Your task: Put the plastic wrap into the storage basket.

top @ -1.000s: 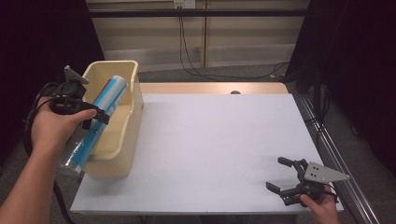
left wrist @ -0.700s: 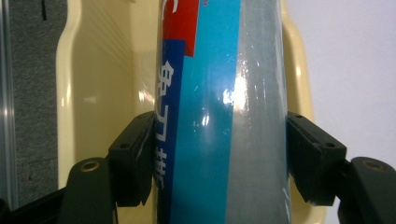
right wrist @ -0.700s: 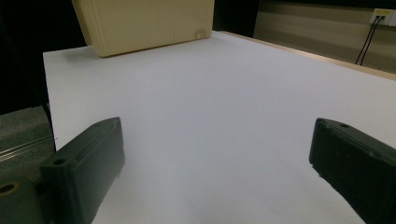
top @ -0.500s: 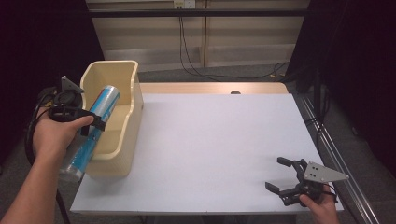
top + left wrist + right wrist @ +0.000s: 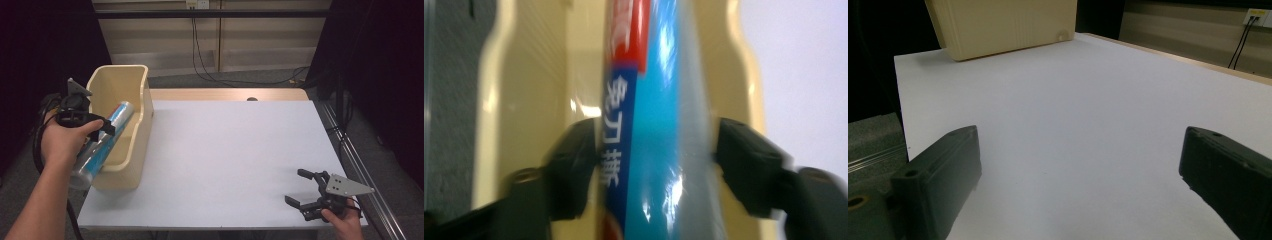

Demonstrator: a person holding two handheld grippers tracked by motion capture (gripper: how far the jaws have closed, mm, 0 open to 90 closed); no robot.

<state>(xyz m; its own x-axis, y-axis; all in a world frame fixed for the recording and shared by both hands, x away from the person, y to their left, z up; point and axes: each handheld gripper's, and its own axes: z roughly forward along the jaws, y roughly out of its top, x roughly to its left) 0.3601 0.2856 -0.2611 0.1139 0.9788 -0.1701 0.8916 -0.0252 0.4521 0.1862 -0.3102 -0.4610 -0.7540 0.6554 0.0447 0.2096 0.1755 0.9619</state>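
A long blue and silvery pack with a red label and white characters lies slanted in the cream bin, its near end jutting out past the bin's near left corner. My left gripper has just been closing and is shut on the pack; in the left gripper view its black pads press both sides of the pack over the bin. My right gripper stands open and holds nothing at the table's near right corner, above bare white table.
The white table has a wooden strip along its far edge. The bin stands at the table's left edge. Cables hang at the far wall, and a metal rail runs along the right side.
The pack's far end has sunk lower into the bin, and the left hand has shifted slightly with it. The right gripper has stayed in place.
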